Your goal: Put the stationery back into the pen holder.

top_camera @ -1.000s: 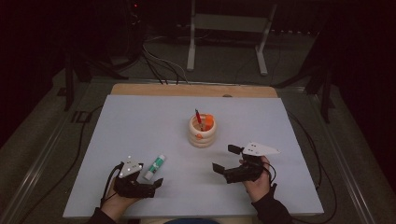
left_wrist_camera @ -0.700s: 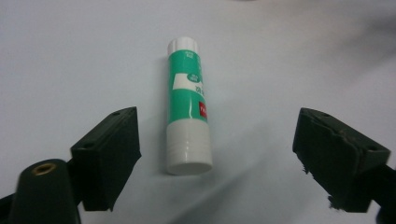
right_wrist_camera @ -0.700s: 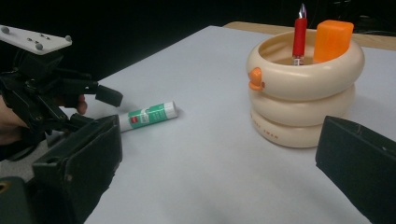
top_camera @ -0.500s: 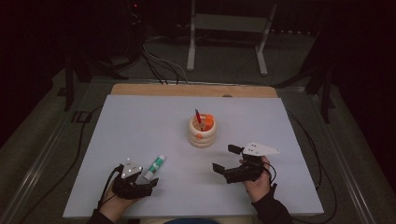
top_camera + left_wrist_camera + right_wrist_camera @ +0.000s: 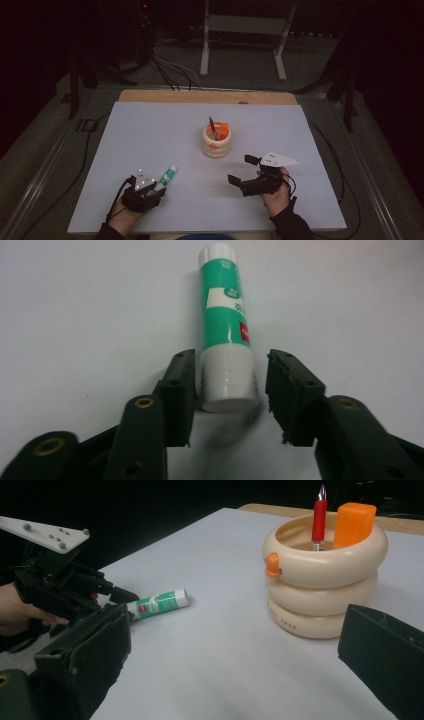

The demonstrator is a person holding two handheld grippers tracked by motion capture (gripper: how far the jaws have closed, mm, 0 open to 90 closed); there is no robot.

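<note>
1. The left gripper [image 5: 159,186] has just been closing its jaws around the white capped end of the glue stick [image 5: 224,325]. Compared with a moment ago, when they stood wide apart on either side of it, they now flank the cap closely.
2. In the left gripper view the left pad looks to be at or almost at the cap, while a clear gap remains on the right. The jaws are therefore narrowed but not yet pinching it.
3. My judgement: the grasp is nearly complete, and a little more closing should secure the stick for lifting, probably toward the cream ringed holder [image 5: 216,142].
4. The glue stick lies flat on the pale table [image 5: 150,130] at the near left, pointing away from the left hand and well apart from the holder.
5. It is a short cylinder with a green and white label, a small red patch, and white ends. Its smooth, round plastic could roll or slip under an uneven squeeze.
6. The right gripper [image 5: 243,171] rests at the near right with its jaws spread wide and holding nothing.
7. The holder already contains a red pen [image 5: 319,517] and an orange block [image 5: 354,524].
</note>
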